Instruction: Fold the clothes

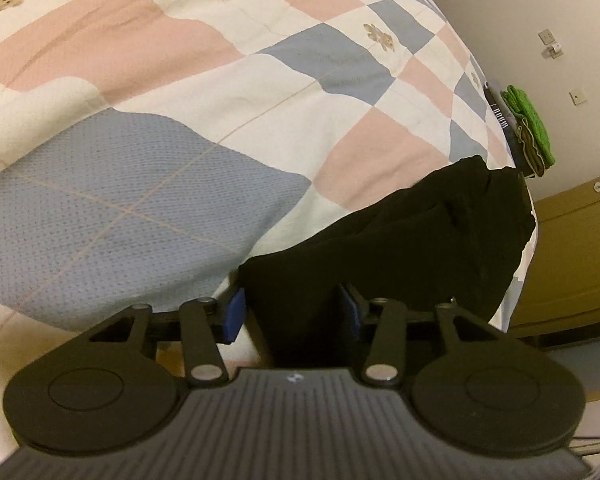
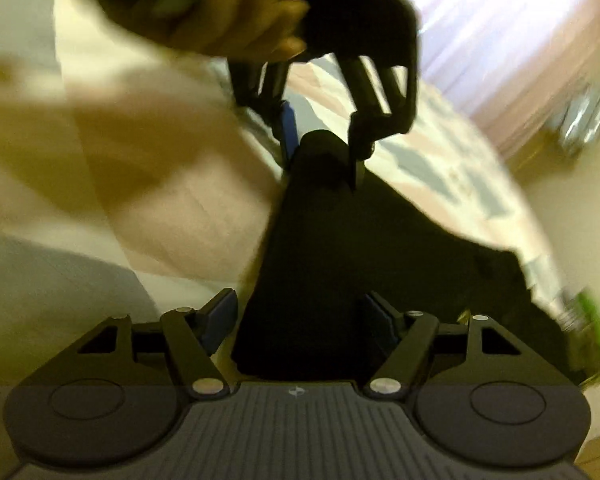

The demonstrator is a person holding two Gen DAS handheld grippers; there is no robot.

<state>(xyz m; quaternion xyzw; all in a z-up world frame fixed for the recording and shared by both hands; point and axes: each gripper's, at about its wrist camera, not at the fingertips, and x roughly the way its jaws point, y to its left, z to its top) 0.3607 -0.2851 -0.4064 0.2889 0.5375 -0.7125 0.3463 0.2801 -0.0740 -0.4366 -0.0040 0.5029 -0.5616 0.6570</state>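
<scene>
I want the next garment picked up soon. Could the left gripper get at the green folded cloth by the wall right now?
Probably not yet: the left gripper is shut on the black garment, and the green folded cloth lies far across the checked quilt.

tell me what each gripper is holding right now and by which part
Both hold the same black garment. The left gripper pinches a bunched fold at its near end; the right gripper clamps another gathered part. Which part of the garment cannot be told.
</scene>
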